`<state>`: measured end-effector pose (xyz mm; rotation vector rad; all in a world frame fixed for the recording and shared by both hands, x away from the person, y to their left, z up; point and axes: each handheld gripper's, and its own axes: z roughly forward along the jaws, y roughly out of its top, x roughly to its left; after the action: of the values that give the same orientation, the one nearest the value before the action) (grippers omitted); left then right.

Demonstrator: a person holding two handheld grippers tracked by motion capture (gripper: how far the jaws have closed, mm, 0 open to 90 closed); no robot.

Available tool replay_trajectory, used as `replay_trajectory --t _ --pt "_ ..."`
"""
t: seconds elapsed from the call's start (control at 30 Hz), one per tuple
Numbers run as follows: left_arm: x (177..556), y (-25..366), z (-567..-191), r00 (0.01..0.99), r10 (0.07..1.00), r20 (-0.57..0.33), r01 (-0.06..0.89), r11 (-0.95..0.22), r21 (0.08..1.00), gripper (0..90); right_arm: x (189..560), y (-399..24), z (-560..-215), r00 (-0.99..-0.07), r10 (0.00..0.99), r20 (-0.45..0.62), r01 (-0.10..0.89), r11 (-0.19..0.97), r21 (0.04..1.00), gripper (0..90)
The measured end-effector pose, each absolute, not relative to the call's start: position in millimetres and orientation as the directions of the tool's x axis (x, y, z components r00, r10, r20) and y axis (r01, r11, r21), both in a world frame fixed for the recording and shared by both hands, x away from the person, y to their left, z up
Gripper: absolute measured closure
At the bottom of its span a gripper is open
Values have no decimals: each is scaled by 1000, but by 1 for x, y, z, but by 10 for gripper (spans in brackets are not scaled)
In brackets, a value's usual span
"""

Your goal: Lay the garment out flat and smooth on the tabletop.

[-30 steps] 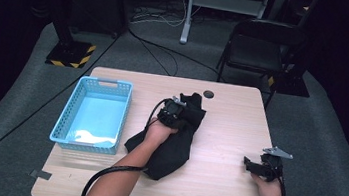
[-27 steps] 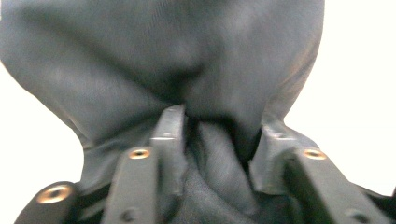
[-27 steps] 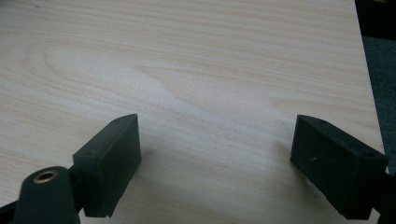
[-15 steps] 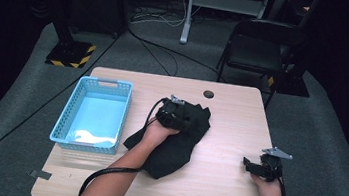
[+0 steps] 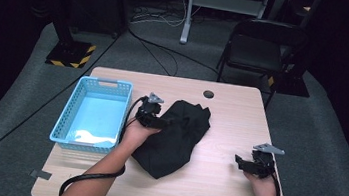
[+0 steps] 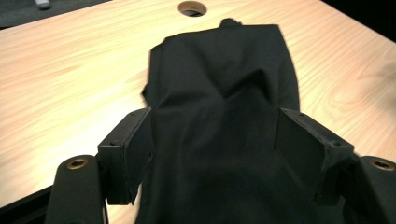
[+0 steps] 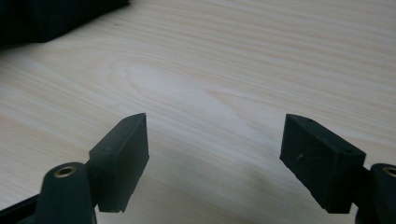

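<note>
My left tool (image 5: 158, 121) sits at the near-left edge of the black cloth (image 5: 173, 137), which lies crumpled in the middle of the worktop (image 5: 231, 115), just to the right of the blue basket (image 5: 92, 113). Looking along the left tool (image 6: 212, 140), I see its jaws spread, one on each side of the cloth; the fabric runs up between them and seems to brush the inner faces, but the pads are not pressing on it. Those jaws have just been opening and have eased back a little, with the cloth between them. The cloth (image 6: 224, 93) stretches away from the tool towards the round cable hole (image 6: 192, 7) at the far edge of the worktop (image 6: 70, 70), bunched and creased with a small tip sticking out at its far end.

My right tool (image 5: 247, 165) is well apart from the cloth, near the right front corner of the worktop, held low in my right hand (image 5: 263, 182). Its jaws (image 7: 212, 149) stand wide over bare pale wood (image 7: 233, 70), and they have just been closing a little with nothing between them. A dark edge of the cloth (image 7: 46, 18) shows at the top-left corner of the right gripper view.

The basket holds what looks like a pale lining or sheet at its bottom; I cannot tell which.
</note>
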<state>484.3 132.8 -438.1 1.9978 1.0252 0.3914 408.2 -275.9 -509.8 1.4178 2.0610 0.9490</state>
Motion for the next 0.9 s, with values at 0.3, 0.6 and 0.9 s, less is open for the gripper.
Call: replay_trajectory --t 0.3,0.6,0.9 --pt "473 162 -434 597 796 -103 522 -289 802 307 412 -233 -484 -467 882 63 562 241 791 272" --pt "460 180 -444 587 797 -142 526 -242 815 332 417 -177 -465 -578 812 81 512 284 810 292" --pt "455 190 -454 557 806 -198 545 -175 820 284 420 -142 -462 -639 764 90 496 319 807 295"
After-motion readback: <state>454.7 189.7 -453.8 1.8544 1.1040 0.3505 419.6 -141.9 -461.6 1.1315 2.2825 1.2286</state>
